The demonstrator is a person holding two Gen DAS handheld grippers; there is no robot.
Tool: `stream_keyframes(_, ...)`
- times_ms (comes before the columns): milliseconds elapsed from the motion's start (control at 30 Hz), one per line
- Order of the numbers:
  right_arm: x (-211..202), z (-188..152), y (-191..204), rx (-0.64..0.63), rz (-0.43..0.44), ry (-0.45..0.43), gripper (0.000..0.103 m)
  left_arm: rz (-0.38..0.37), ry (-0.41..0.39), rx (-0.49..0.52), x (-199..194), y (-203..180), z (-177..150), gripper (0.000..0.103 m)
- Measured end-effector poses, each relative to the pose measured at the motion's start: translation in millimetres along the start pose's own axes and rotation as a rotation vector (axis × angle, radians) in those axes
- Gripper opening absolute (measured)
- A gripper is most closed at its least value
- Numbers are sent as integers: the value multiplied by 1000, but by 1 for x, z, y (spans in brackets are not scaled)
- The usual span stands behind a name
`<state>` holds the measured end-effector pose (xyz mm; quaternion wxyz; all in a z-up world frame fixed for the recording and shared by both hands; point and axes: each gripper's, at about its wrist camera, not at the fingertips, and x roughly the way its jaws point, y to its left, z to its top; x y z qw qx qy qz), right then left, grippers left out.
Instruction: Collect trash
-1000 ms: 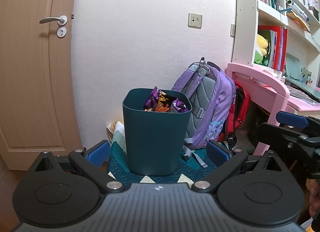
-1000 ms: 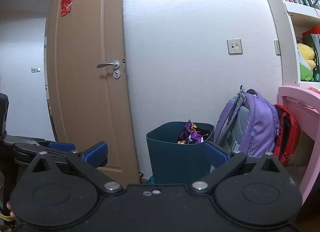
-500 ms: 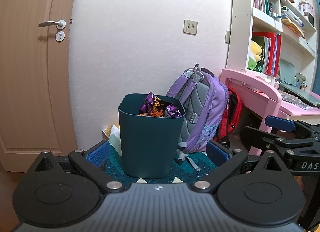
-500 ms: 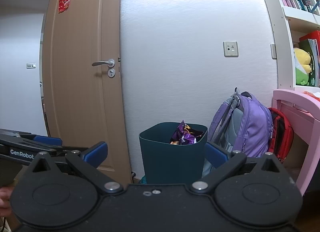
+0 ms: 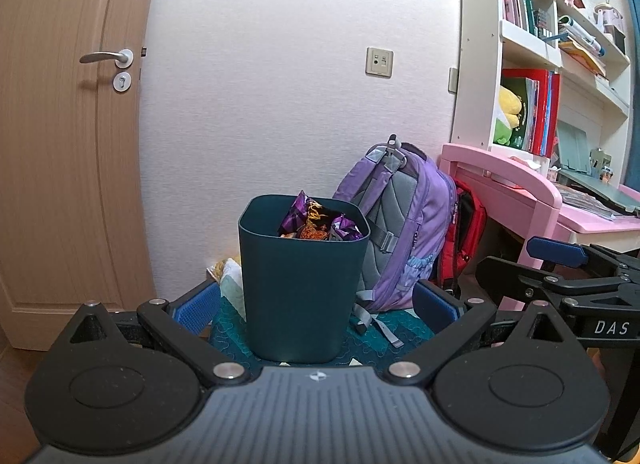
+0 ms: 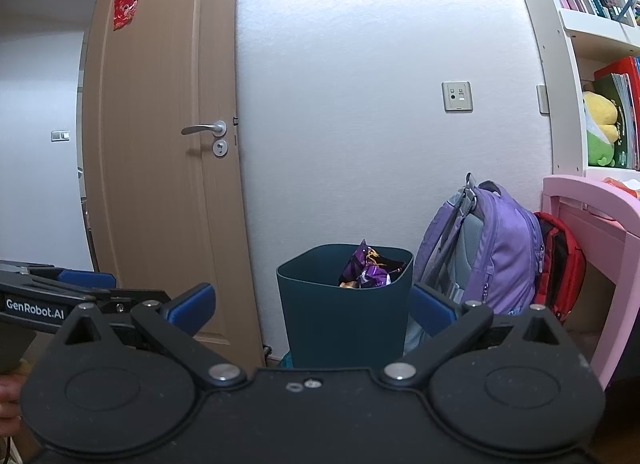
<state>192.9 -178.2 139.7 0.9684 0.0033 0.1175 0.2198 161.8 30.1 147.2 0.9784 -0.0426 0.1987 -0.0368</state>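
Note:
A dark teal trash bin (image 5: 300, 284) stands on a teal mat against the white wall; it also shows in the right wrist view (image 6: 344, 312). Purple and orange snack wrappers (image 5: 316, 222) poke out of its top, also seen in the right wrist view (image 6: 368, 270). My left gripper (image 5: 316, 304) is open and empty, some way in front of the bin. My right gripper (image 6: 312, 310) is open and empty, farther back and to the right; it shows in the left wrist view (image 5: 560, 264). The left gripper shows at the left edge of the right wrist view (image 6: 60, 288).
A purple backpack (image 5: 404, 232) and a red bag (image 5: 466, 232) lean beside the bin. A pink desk (image 5: 520, 192) and a white bookshelf (image 5: 536, 64) stand at the right. A wooden door (image 5: 60, 136) is at the left. Some crumpled cloth or paper (image 5: 228, 280) lies behind the bin.
Both grippers have drawn back from the bin, which looks smaller now. The right gripper shows more fully at the right of the left wrist view. Both stay open.

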Motion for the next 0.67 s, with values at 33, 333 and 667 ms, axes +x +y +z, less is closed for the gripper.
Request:
stream_keyframes(33,0,0,0,0,0,1,103,-2,0,-1,0,0,0,103)
stream_keyframes(333,1,-1,0,8,-3,-3,103,-9,0,5,0,0,-1,103)
stream_keyframes(667,0,-2,0,11,-6,-2,103,-9,10,3,3,-2,-3,103)
